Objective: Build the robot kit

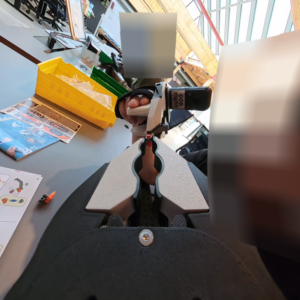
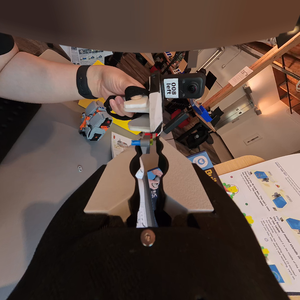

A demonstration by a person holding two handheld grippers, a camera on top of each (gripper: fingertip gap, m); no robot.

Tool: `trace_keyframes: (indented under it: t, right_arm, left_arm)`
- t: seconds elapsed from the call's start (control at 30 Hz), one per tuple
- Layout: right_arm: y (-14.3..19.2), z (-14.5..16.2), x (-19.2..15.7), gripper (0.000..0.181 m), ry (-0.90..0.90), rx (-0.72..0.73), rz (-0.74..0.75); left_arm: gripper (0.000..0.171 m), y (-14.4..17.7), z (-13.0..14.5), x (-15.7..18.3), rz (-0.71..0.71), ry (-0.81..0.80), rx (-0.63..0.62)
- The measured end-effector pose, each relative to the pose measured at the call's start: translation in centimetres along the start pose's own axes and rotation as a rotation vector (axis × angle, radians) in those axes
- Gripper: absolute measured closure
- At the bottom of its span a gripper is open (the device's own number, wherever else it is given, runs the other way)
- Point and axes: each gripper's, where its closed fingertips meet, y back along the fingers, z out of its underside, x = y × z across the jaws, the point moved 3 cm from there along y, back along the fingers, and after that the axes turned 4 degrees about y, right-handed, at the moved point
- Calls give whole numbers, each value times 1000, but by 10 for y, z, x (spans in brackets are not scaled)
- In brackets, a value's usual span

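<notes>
Both grippers are held up above the grey table (image 1: pixel 81 154), tip to tip. My left gripper (image 1: pixel 148 138) is shut on a small red pin (image 1: pixel 148 142). My right gripper (image 2: pixel 146 143) is shut on a grey connector (image 2: pixel 145 144) with a blue pin (image 2: pixel 135 142) on its left and a yellow-green bit (image 2: pixel 151 141) on its right. In the right wrist view the red pin (image 2: pixel 151 134) sits at the left gripper's tips (image 2: pixel 151 132), touching the grey connector. In the left wrist view the right gripper (image 1: pixel 150 131) faces mine, held by a hand (image 1: pixel 138 103).
A yellow bin (image 1: pixel 48 86) with clear bags and a green bin (image 1: pixel 105 79) stand at the back left. A sticker sheet (image 1: pixel 48 120), blue booklet (image 1: pixel 21 138), instruction page (image 1: pixel 16 191) and orange-black piece (image 1: pixel 47 197) lie on the table. A part-built grey model (image 2: pixel 95 120) stands below the left hand. My left and right fingertips are right by each other.
</notes>
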Motion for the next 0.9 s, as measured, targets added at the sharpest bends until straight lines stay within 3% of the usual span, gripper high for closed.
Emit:
trace_keyframes:
  t: [0.9]
  right_arm:
    - [-1, 4, -2, 165, -101, -71, -35]
  left_arm:
    - [167, -1, 2, -5, -8, 18, -17]
